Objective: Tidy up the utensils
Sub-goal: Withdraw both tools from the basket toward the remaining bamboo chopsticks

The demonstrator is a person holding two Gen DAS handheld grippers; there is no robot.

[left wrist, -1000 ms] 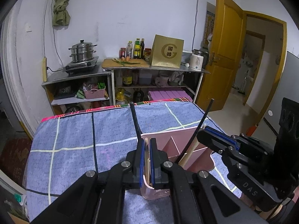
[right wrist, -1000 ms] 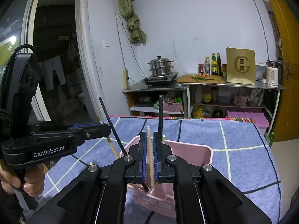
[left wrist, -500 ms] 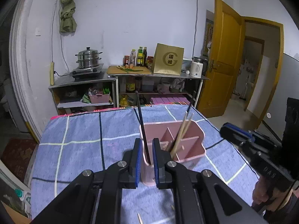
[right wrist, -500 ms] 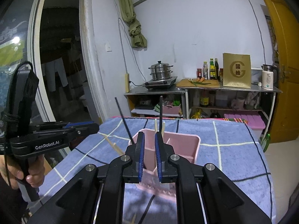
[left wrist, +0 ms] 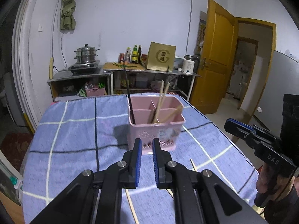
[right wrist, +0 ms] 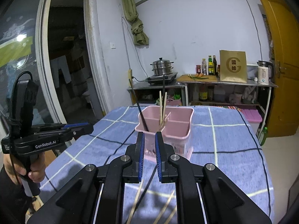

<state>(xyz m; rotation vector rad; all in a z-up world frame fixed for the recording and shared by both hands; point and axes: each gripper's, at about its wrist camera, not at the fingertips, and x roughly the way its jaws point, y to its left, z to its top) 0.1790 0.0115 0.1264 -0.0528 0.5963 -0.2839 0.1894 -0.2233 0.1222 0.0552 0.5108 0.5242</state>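
**Chopsticks partly binned, more loose on the cloth**

Left wrist view: we see the left gripper (left wrist: 145, 149) with jaws a narrow gap apart and nothing between them. They have just been opening, and the gap is empty. The pink caddy (left wrist: 156, 125) stands on the blue checked cloth (left wrist: 74, 130), ahead of the fingertips and apart from them. A black chopstick (left wrist: 129, 95) leans in its left compartment, and wooden chopsticks (left wrist: 160, 100) stand in the middle ones. Loose wooden sticks (left wrist: 131, 207) lie on the cloth under and beside the jaws. The right gripper (left wrist: 231, 126) shows at the right edge, off the table side.

Right wrist view: the right gripper (right wrist: 149, 145) is also slightly parted and empty, having just been opening. The caddy (right wrist: 168, 123) sits just past its tips, black chopsticks (right wrist: 139, 108) and wooden ones (right wrist: 162, 106) upright inside. A few sticks (right wrist: 164, 207) lie on the cloth (right wrist: 233, 149) below the jaws. The left gripper (right wrist: 82, 127) is at the left, held by a hand (right wrist: 28, 169).

We judge the task partway: some in, several loose ones left to pick. Nothing blocks them. The shelf with pot (right wrist: 161, 68) stands well behind.
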